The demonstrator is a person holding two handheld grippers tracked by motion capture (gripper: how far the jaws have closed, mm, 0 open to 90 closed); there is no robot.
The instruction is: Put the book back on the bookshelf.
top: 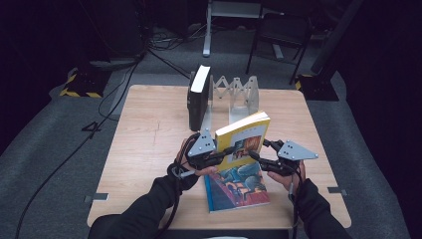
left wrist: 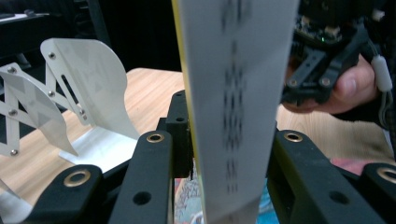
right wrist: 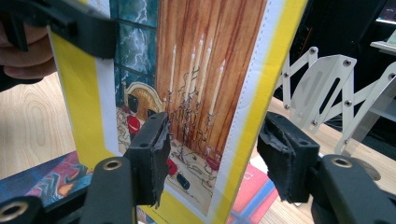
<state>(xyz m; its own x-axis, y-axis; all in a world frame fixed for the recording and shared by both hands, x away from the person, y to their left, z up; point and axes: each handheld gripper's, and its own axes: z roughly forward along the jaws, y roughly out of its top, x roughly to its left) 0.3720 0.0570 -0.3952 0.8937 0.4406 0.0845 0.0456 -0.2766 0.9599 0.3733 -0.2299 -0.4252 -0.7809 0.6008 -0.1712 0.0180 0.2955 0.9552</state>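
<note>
**Inspector:** State the position of the yellow book [top: 244,142].

**Assistant:** It stands upright above the near half of the wooden table [top: 149,129], held off the surface between the two hand-held grippers. Its yellow-bordered cover shows a picture of candles and brown drapery in the right gripper view [right wrist: 187,93]. Beneath it a second book with a blue and red illustrated cover [top: 238,191] lies flat on the table.

**Inspector:** Left gripper [top: 219,154]?

**Assistant:** Its jaws are clamped across the thickness of the yellow book; in the left gripper view the page edge [left wrist: 233,107] rises between the two black jaws, which bear on both covers.

**Inspector:** Right gripper [top: 256,158]?

**Assistant:** Its jaws stand on either side of the book's other edge. In the right gripper view the left pad [right wrist: 156,158] lies against the front cover, while the right pad [right wrist: 280,158] sits just beside the back with a slight gap showing. The jaws are apart, not pressing from both sides.

**Inspector:** Other items?

**Assistant:** A white expanding metal book rack [top: 234,92] stands at the far edge of the table. A black book with white pages [top: 198,97] stands upright at its left end, well apart from the yellow book.
</note>
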